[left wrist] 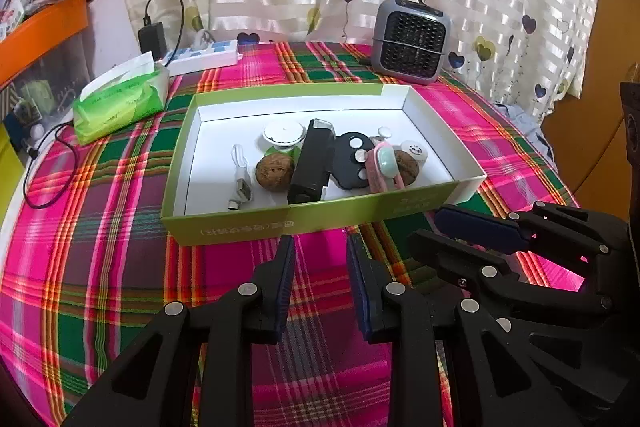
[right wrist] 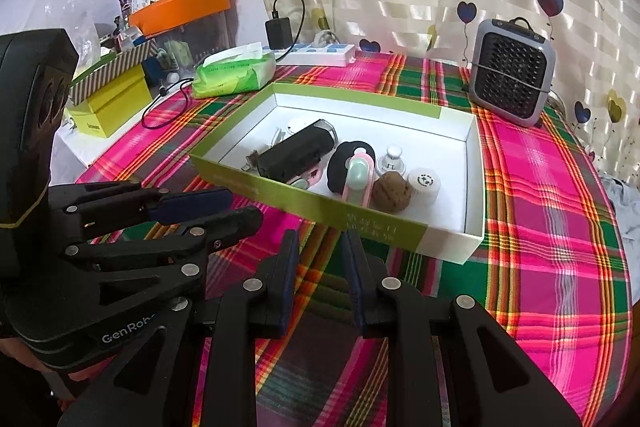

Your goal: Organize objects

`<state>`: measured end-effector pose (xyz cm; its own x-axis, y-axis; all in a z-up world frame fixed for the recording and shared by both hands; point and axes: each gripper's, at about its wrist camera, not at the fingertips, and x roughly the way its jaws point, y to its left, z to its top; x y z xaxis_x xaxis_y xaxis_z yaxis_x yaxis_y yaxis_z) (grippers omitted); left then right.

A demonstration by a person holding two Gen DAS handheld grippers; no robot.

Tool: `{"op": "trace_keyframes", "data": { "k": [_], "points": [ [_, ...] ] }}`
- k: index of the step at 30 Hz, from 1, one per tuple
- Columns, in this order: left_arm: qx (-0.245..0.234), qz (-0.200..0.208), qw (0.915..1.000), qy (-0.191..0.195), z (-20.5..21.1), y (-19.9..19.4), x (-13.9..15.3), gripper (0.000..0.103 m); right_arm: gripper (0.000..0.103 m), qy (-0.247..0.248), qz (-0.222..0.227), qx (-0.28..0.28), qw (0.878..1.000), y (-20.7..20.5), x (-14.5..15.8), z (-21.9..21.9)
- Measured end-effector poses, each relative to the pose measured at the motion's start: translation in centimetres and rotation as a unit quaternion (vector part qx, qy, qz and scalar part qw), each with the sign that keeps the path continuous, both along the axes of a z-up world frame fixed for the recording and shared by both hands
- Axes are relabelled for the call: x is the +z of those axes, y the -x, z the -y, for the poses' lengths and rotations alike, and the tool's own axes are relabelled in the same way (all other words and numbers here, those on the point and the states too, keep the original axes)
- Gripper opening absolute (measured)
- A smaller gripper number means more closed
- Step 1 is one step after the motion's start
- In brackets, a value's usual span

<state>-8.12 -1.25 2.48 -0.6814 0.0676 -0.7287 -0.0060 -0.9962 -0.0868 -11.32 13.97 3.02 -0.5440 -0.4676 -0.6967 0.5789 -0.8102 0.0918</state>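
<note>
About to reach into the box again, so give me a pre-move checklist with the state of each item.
1. Left gripper empty: ok, its jaws stand apart over bare tablecloth.
2. Right gripper empty: ok, nothing shows between its fingers.
3. Both grippers clear of the green box: ok, each sits short of its near wall.
4. Box open on top: ok, no lid over it.
5. Items separated for a clean pick: not ok, the black case, two walnuts and pink clip crowd together.
6. Cable free of the other items: cannot tell.
</note>
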Motion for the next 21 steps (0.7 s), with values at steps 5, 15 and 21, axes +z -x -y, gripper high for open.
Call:
{"op": "trace_keyframes", "data": {
  "k": [5,15,21],
  "points": [
    [0.003,0.009,0.9999,0.003,0.1,0.6,-0.5,0.025,0.024,-0.004,0.008,-0.004,1.0,0.5,-0.4,0.1],
    [0.007,0.026,0.9996,0.009,0.0,1.7,-1.4,0.025,0.035,-0.019,0.022,-0.031,0.999,1.7,-1.4,0.0],
    [0.015,0.036,0.9992,0.015,0.1,2.3,-2.0,0.026,0.036,-0.025,0.037,-0.038,0.998,2.4,-2.2,0.1]
  ]
}}
